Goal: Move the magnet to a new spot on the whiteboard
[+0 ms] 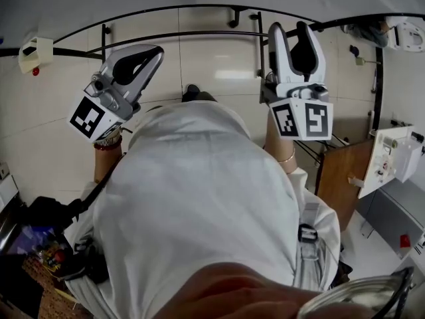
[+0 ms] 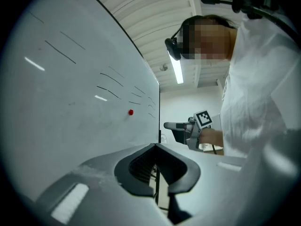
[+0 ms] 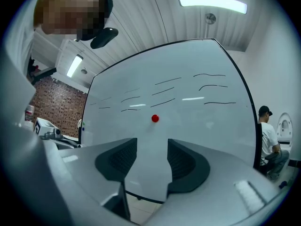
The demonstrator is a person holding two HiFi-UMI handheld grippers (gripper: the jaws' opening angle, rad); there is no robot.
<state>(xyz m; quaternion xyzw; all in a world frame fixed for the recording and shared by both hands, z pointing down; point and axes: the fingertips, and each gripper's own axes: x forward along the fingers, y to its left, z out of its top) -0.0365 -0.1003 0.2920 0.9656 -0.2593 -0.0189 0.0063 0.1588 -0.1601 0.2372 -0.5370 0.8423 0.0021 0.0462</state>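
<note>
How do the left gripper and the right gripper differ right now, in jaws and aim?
The left gripper has its jaws together; the right gripper has them apart. The right gripper faces the whiteboard squarely, with the red magnet just above its gap; the left gripper looks along the board at a slant. Both hold nothing and are clear of the magnet.
</note>
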